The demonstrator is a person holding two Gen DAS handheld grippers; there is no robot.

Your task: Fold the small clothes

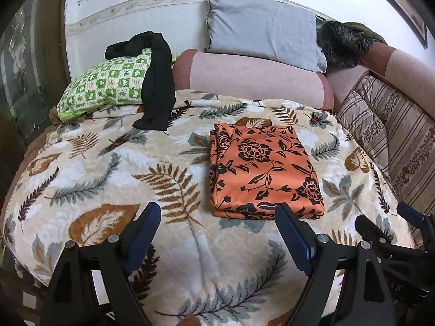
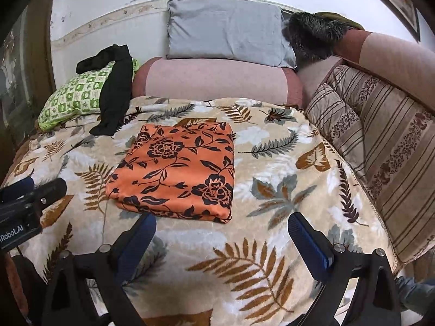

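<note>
Centrally on the leaf-patterned blanket (image 1: 114, 163) an orange floral garment (image 1: 263, 171) is laid, folded into a neat flat rectangle, its layered edges stacked along the left side as seen from the left wrist view. Nothing is held by the left gripper (image 1: 218, 218): its blue-padded fingers are spread wide apart above the blanket, just short of the near edge of the garment. The right gripper (image 2: 221, 226) is likewise spread apart and empty, hovering just before the same folded edge. A black garment (image 1: 157, 87) is draped over a green checked pillow (image 1: 106, 84) and trails onto the blanket, well apart from the orange piece. A grey pillow (image 2: 228, 31) is propped on a pink bolster (image 2: 217, 81) by the wall, and a striped cushion (image 2: 380, 141) is seen along the right side.
</note>
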